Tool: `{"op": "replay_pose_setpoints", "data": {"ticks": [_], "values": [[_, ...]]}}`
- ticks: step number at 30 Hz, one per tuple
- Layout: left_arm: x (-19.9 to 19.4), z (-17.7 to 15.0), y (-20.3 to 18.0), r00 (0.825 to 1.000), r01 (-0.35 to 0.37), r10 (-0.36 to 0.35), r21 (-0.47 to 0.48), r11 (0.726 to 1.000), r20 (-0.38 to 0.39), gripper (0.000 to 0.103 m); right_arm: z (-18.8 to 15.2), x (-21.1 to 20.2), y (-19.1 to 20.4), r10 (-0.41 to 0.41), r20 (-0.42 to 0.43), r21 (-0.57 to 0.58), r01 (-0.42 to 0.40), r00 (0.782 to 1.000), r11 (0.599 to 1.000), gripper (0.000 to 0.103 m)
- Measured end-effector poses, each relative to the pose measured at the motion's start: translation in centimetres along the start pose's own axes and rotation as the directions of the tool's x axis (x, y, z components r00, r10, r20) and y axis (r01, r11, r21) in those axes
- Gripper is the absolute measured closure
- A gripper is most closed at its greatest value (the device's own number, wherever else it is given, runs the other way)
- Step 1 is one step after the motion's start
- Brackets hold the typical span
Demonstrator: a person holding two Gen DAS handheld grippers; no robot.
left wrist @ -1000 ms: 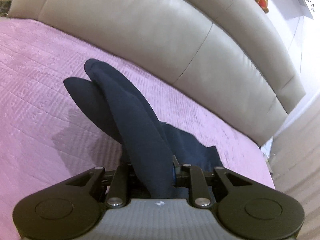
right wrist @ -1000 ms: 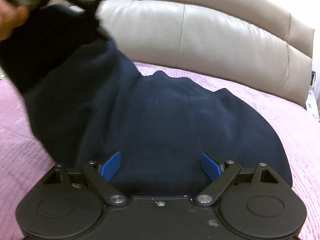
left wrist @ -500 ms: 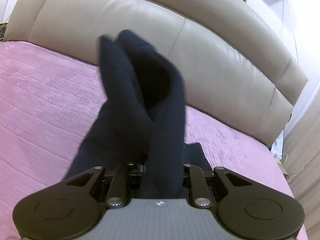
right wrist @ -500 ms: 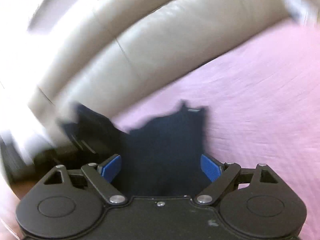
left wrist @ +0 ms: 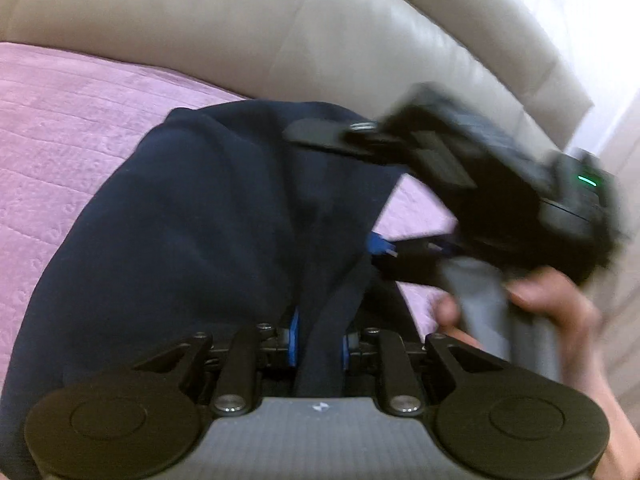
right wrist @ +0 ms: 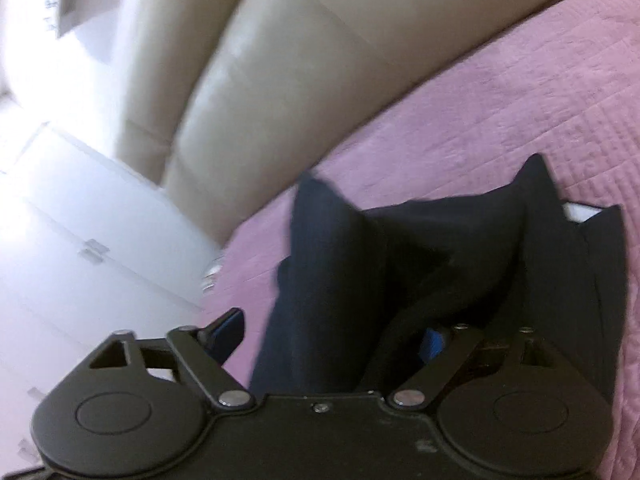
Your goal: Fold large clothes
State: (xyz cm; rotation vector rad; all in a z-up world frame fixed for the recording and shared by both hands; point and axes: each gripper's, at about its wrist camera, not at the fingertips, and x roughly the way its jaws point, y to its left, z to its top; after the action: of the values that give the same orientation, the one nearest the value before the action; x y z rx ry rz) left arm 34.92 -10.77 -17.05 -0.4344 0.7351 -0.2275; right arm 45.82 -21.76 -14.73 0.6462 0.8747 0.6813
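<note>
Pink quilted bed [left wrist: 60, 128] under a beige headboard [left wrist: 200, 20]; I have the left claw [left wrist: 318, 346] clenched on the navy garment [left wrist: 192, 232], bunched half-lifted. My right claw [right wrist: 332, 334] has just been closing, fabric between its jaws, grip unclear. Next: spread both corners flat

pink quilted bed cover [left wrist: 80, 152], dark navy garment [left wrist: 192, 232] lying on it

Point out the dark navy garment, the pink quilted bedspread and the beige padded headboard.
Dark navy garment [left wrist: 192, 240], left wrist view, broad draped fold.
Pink quilted bedspread [left wrist: 60, 140], left wrist view, bare stretch left of the garment.
Beige padded headboard [left wrist: 180, 20], left wrist view, middle cushion panel.
</note>
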Motion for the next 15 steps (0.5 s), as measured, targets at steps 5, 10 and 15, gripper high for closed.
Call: {"op": "replay_pose_setpoints", "data": {"ticks": [5, 10, 15], "values": [[-6.6, 1.5, -1.1, 0.992, 0.118, -0.121, 0.085, 0.989, 0.032, 0.076, 0.7, -1.6, 1.7, -0.016, 0.099, 0.010, 0.016, 0.995, 1.000, 0.088], [-12.3, 3.6, 1.3, 0.974, 0.167, -0.170, 0.031, 0.985, 0.150, 0.070, 3.4, -5.6, 1.6, 0.040, 0.191, -0.003, -0.041, 0.981, 0.999, 0.088], [-7.0, 3.5, 6.6, 0.997, 0.065, -0.066, -0.041, 0.997, -0.038, 0.082, 3.7, -3.8, -3.1, -0.075, 0.058, 0.058, 0.071, 0.995, 0.996, 0.086]]}}
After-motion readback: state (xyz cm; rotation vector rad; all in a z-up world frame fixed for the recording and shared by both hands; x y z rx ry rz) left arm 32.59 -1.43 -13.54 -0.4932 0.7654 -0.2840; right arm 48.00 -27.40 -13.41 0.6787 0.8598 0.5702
